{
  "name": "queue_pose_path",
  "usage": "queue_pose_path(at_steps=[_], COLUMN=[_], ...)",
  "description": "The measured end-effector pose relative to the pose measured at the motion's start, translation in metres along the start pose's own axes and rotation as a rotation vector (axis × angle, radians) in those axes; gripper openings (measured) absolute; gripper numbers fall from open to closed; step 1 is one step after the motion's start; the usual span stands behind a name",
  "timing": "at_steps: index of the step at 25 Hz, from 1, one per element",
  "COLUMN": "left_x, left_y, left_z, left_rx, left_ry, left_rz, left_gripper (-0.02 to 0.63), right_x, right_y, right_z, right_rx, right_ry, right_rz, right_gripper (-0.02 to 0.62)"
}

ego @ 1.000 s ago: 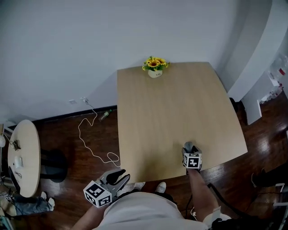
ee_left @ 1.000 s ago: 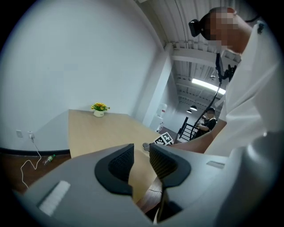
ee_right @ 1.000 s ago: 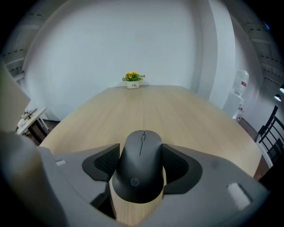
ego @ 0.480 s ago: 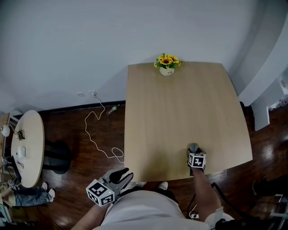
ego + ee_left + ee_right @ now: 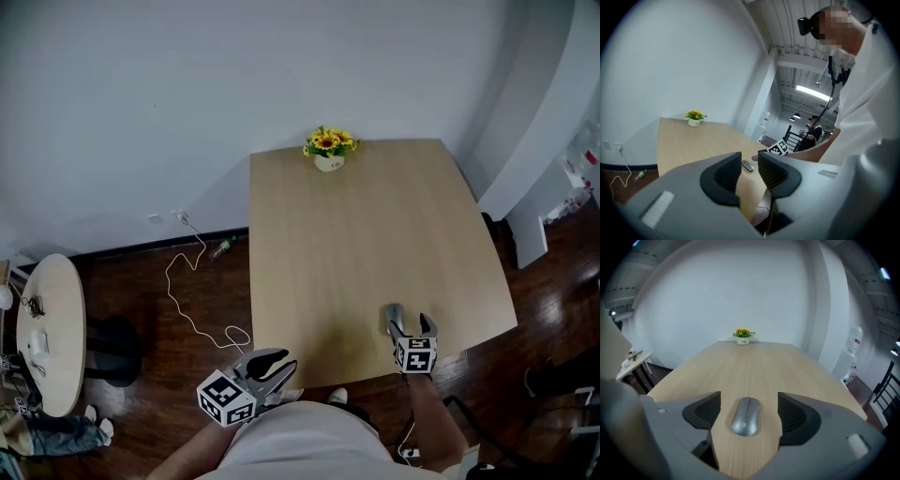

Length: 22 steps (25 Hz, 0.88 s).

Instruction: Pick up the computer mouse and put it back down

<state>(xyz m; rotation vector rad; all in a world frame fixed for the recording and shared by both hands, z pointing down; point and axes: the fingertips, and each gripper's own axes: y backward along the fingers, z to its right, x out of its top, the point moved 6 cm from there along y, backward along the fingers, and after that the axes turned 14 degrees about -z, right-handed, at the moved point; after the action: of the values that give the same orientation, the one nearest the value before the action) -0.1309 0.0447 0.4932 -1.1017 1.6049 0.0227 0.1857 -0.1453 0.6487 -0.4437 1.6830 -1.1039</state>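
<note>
A grey computer mouse [image 5: 746, 416] lies flat on the wooden table [image 5: 356, 225] near its front edge; the left gripper view shows the mouse [image 5: 747, 165] small and far off. My right gripper [image 5: 749, 402] hangs just above it. Its jaws are opening, with the mouse between them and a strip of bare table on each side, neither pad touching. In the head view the right gripper [image 5: 411, 324] is at the table's near right edge. My left gripper [image 5: 272, 361] hovers off the table's near left corner, and the left gripper [image 5: 749, 168] holds nothing, its jaws a little apart.
A small pot of yellow flowers [image 5: 327, 148] stands at the table's far edge. Left of the table is dark wood floor with a white cable [image 5: 192, 291] and a round side table [image 5: 52, 328]. A white wall runs behind.
The right jaws, shut round the mouse before, have spread apart and risen off it. The mouse stays on the table. The left gripper has drifted slightly right.
</note>
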Motion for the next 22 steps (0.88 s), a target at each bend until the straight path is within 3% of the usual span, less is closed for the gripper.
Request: queue_pose_path(at_steps=[6,15,22], left_x=[0.009,0.019,0.023], left_y=[-0.021,-0.037,-0.048], left_z=[0.003,0.012,0.013], left_rx=[-0.107,-0.232,-0.297], left_ry=[-0.06,-0.14,-0.168], left_rz=[-0.014,-0.035,-0.074], left_gripper=[0.092,0.092,0.092], right_x=[-0.004,-0.013,-0.029], right_y=[0.085,0.204,0.236], right_z=[-0.033,-0.066,-0.083], right_rx=[0.047,0.085,0.066], right_ry=[0.058,-0.017,-0.073], right_rz=[0.051,0.169,0.178], right_gripper=[0.431,0.448,0.446])
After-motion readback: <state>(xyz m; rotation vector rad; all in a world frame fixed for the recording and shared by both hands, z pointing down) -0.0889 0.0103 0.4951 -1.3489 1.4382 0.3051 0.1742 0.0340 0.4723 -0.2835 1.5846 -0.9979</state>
